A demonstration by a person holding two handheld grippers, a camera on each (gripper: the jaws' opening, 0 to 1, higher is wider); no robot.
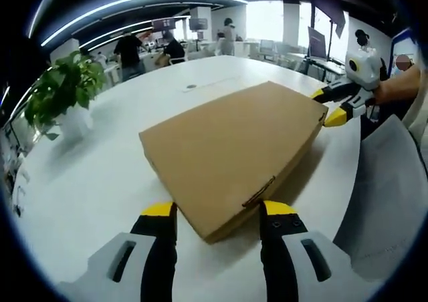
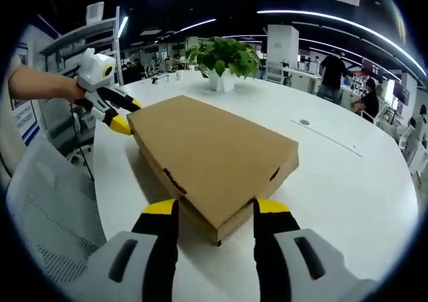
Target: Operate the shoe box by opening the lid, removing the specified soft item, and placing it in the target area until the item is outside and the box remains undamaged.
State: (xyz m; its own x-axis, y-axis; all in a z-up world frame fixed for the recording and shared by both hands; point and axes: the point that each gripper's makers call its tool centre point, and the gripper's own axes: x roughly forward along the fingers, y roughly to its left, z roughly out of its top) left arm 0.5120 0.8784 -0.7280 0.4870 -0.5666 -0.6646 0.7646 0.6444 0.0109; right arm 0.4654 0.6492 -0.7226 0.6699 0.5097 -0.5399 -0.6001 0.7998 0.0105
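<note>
The box (image 1: 234, 152) lies closed on the table (image 1: 100, 182), one corner between the left gripper (image 1: 217, 212) jaws, the opposite corner between the right gripper (image 2: 208, 208) jaws. A plant (image 2: 224, 58) stands beyond it.

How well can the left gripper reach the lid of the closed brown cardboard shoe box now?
Probably yes. The left gripper stands open with its yellow-tipped jaws on either side of one corner of the closed brown cardboard shoe box on the white table, with nothing between. The right gripper is at the opposite corner.

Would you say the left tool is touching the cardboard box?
Cannot tell. In the left gripper view, the left tool straddles a corner of the closed box, but contact isn't plain.
</note>
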